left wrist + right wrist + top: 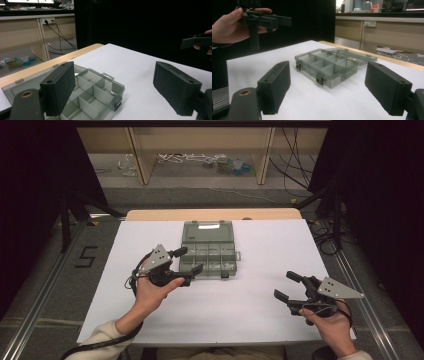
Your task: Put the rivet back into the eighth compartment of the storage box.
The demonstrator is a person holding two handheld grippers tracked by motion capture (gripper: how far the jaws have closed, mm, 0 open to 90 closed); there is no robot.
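The translucent grey plastic compartment box (208, 251) lies near the far edge of the white table sheet (250, 305), lid (207, 230) thrown fully back and resting flat on the sheet beyond the tray. That leaves every divided cell open from above; as far as the pictures show, the cells are empty. Its two dark front latches (320, 80) hang loose on the tray's near wall, consistent with a box that has been unclasped.

Your left gripper (188, 260) hovers at the box's near left corner, one jaw above the tray's left cells. Its jaws stand wide apart with nothing between them and no pad touching the plastic; judged from this, you hold it clear so the lid stays down.

Your right gripper (288, 285) sits well to the right of the box and nearer you, low over the sheet, jaws likewise spread and empty. It faces the latched front wall, apparently parked in readiness.
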